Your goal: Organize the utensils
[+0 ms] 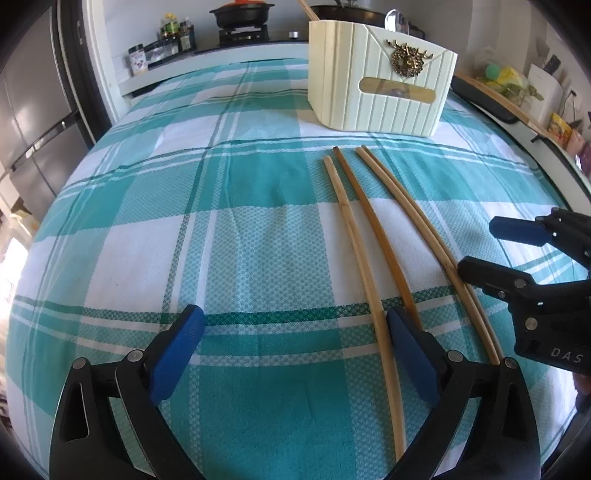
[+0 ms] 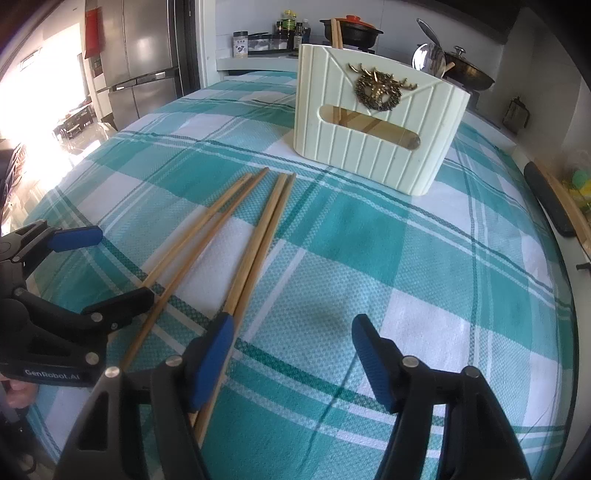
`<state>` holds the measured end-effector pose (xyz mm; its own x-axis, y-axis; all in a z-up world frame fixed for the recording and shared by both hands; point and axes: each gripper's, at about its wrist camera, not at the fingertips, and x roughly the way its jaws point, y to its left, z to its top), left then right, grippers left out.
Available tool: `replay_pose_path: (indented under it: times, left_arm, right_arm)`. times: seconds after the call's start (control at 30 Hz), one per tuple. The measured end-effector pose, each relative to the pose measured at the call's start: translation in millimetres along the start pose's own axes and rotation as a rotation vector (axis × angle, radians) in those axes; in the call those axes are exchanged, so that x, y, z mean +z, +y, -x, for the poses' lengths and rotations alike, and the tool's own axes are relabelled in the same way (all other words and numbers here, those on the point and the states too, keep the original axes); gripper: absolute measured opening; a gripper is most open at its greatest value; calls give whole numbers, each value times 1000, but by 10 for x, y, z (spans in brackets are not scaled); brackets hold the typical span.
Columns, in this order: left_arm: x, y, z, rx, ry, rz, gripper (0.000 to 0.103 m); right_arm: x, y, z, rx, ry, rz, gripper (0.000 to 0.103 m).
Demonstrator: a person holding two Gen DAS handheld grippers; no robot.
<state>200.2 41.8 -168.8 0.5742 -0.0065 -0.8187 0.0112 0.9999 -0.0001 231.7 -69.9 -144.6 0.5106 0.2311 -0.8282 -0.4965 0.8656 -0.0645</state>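
Four wooden chopsticks lie side by side on the teal plaid cloth (image 1: pixel 177 229): a left pair (image 2: pixel 207 229) and a right pair (image 2: pixel 262 236). Behind them stands a cream ribbed utensil holder (image 1: pixel 369 110) (image 2: pixel 369 158) with a brass deer ornament, holding chopsticks (image 2: pixel 335 33) and a spoon (image 2: pixel 428 55). My left gripper (image 1: pixel 293 317) (image 2: pixel 123 264) is open. The leftmost chopstick (image 1: pixel 354 236) runs between its jaws, close to the right finger. My right gripper (image 2: pixel 291 325) (image 1: pixel 480 245) is open with only cloth between its pads. The right pair passes under its left finger.
A stove with dark pots (image 1: pixel 242 14) and condiment bottles (image 1: pixel 173 33) lines the counter behind the table. A steel fridge (image 2: pixel 147 55) stands at the left. A dark strip and wooden board (image 2: pixel 550 199) run along the table's right edge, with packages (image 1: pixel 509 77) beyond.
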Motion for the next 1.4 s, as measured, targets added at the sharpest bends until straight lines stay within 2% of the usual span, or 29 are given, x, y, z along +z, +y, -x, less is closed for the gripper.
replay_pose_path:
  times: [0.07, 0.13, 0.3, 0.5, 0.57, 0.63, 0.73, 0.93, 1.1, 1.4]
  left_arm:
    - [-1, 5, 1, -1, 0, 1, 99]
    - [1, 8, 2, 2, 1, 1, 99]
    - [-6, 36, 6, 7, 3, 7, 99]
    - [21, 42, -31, 19, 8, 15, 102]
    - [21, 48, -31, 16, 9, 17, 102]
    - [10, 56, -22, 17, 9, 17, 102]
    - [-6, 71, -11, 13, 6, 24, 102]
    - [-2, 71, -17, 10, 5, 26, 102]
    - [3, 67, -22, 10, 5, 27, 102]
    - [24, 66, -39, 11, 9, 27, 103]
  right_arm:
    - [54, 15, -23, 22, 9, -5, 48]
    - [91, 49, -41, 42, 18, 2, 33]
    - [108, 50, -42, 102, 61, -12, 22]
    - [188, -3, -139, 175, 90, -75, 22]
    - [242, 55, -203, 128, 86, -48, 19]
    - [273, 50, -210, 126, 85, -76, 19]
    - [215, -70, -184, 214, 60, -181, 22]
    - [148, -211, 21, 194, -15, -244, 23]
    - [178, -109, -153, 153, 66, -136, 23]
    - [460, -46, -280, 83, 110, -50, 22]
